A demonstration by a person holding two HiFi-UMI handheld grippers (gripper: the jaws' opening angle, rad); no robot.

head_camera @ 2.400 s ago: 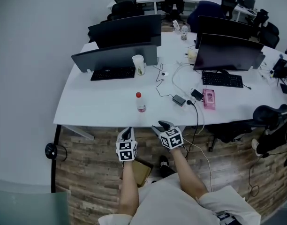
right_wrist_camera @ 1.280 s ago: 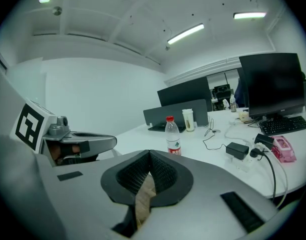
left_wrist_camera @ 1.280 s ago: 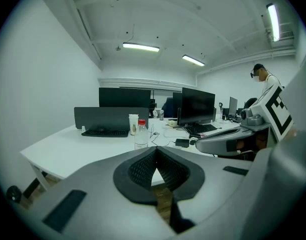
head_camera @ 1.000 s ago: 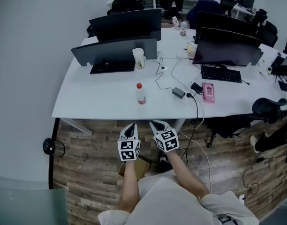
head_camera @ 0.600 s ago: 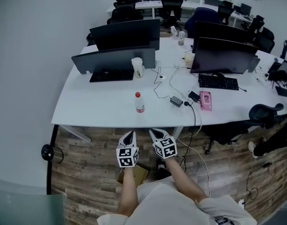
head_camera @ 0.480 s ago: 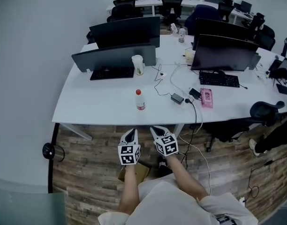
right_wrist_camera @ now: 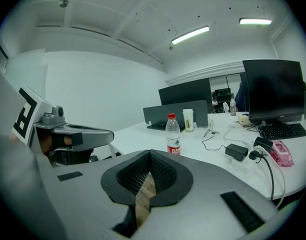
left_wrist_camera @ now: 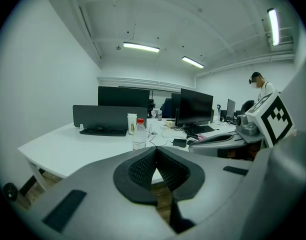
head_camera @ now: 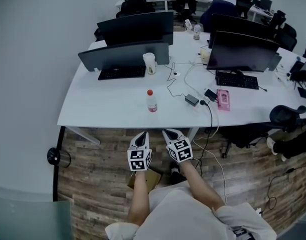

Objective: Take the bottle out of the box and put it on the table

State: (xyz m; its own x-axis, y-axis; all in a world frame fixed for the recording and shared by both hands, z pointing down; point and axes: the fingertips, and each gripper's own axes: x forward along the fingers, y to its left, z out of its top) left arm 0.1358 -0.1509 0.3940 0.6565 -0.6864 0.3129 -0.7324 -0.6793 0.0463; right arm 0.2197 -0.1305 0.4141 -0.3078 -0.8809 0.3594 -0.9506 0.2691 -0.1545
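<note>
A clear water bottle (head_camera: 151, 101) with a red cap stands upright on the white table (head_camera: 103, 109), near its front edge. It also shows ahead of the jaws in the left gripper view (left_wrist_camera: 139, 134) and the right gripper view (right_wrist_camera: 172, 128). Both grippers hang side by side over the wooden floor, just in front of the table edge and short of the bottle. My left gripper (head_camera: 139, 138) is shut and holds nothing. My right gripper (head_camera: 171, 133) is shut and empty too. A brown cardboard box (head_camera: 147, 179) lies on the floor, partly hidden under my left arm.
Further back on the table are two monitors (head_camera: 124, 55), keyboards (head_camera: 122, 72), a paper cup (head_camera: 150, 63), a black charger (head_camera: 192, 99) with cables and a pink item (head_camera: 223, 99). A black office chair (head_camera: 285, 116) stands at the right.
Only the head view sways a little. Both grippers stay where they were, jaws together, and the bottle stands in the same spot.
</note>
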